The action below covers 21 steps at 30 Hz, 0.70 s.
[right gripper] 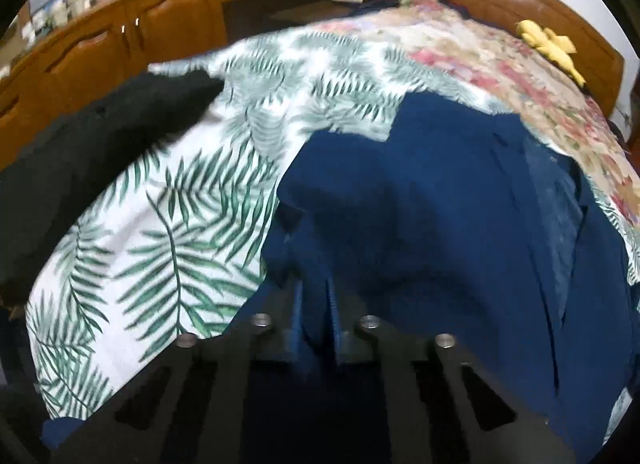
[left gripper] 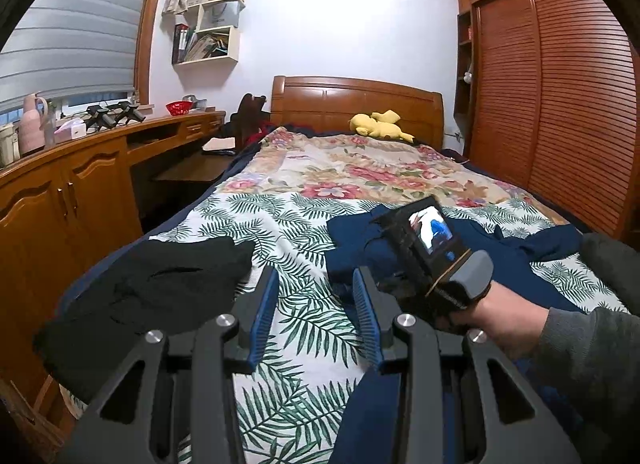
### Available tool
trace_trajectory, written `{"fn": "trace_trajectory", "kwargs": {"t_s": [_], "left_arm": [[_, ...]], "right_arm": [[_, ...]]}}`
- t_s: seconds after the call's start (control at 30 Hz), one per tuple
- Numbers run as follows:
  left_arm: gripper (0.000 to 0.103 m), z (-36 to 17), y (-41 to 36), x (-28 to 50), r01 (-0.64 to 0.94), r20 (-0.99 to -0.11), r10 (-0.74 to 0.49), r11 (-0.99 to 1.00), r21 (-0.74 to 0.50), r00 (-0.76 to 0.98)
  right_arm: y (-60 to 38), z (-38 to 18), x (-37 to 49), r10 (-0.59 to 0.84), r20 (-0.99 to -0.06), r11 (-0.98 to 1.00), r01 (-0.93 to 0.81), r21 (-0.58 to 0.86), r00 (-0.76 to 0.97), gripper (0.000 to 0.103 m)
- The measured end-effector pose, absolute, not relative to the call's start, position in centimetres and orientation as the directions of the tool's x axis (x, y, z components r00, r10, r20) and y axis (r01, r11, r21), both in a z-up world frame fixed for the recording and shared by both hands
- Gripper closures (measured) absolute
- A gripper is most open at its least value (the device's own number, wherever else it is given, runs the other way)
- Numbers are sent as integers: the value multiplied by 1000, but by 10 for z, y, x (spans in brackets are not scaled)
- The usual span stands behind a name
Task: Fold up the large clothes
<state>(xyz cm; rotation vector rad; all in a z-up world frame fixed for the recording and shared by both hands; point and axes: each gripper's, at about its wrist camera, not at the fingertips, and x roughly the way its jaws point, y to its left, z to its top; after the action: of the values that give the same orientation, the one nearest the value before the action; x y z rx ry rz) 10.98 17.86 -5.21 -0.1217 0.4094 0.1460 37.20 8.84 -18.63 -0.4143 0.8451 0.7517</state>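
Folding has barely begun: my right gripper [right gripper: 316, 296] pinches the crumpled blue garment [right gripper: 440, 204] at six o'clock, left gripper [left gripper: 316, 304] empty, half-open.

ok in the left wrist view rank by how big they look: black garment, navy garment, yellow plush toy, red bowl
1. black garment and navy garment: similar spread, and the black one lies nearer the camera, so unranked
2. yellow plush toy
3. red bowl

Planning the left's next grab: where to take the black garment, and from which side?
Grip the black garment at its far corner, which lies thin on the palm-leaf sheet. Bring the left gripper in from the bed's middle: the rest looks bunched.
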Motion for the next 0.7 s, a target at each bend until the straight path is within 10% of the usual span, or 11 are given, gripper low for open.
{"fn": "trace_trajectory", "kwargs": {"t_s": [0.7], "left_arm": [[66,-49,121,137,-60,-417,24,996,-73,909]], "right_arm": [[-140,-92,301,527,-509,805,-591,45,680,100]]}}
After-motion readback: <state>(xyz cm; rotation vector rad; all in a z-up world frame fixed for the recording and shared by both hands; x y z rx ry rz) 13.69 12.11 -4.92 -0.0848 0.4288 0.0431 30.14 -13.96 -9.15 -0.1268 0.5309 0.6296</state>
